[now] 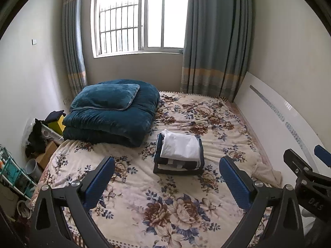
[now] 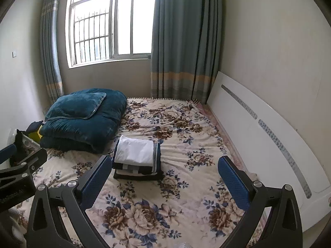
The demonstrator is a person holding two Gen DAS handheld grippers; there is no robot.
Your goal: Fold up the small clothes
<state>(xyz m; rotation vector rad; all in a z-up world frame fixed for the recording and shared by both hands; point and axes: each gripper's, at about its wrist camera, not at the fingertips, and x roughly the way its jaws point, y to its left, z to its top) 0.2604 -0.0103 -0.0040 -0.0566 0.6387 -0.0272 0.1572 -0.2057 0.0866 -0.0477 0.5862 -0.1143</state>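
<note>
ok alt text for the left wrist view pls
A stack of folded clothes, white piece on top, sits on a floral bedspread beyond the open, empty left gripper. A folded teal quilt with a pillow lies further back under a window; the right gripper shows at the right edge.

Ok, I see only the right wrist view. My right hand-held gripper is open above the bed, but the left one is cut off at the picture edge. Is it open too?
Observer: Yes. The left wrist view shows the left hand-held gripper open and empty, above the floral blanket.
Operator: Is any fabric lying loose beside the folded stack?
Observer: Crumpled beige fabric lies at the bed's edge by the white headboard, right of the folded stack. I cannot tell if it is a garment.
Operator: And the floor on the left?
Observer: A grey pipe and a cardboard box stand there.
</note>
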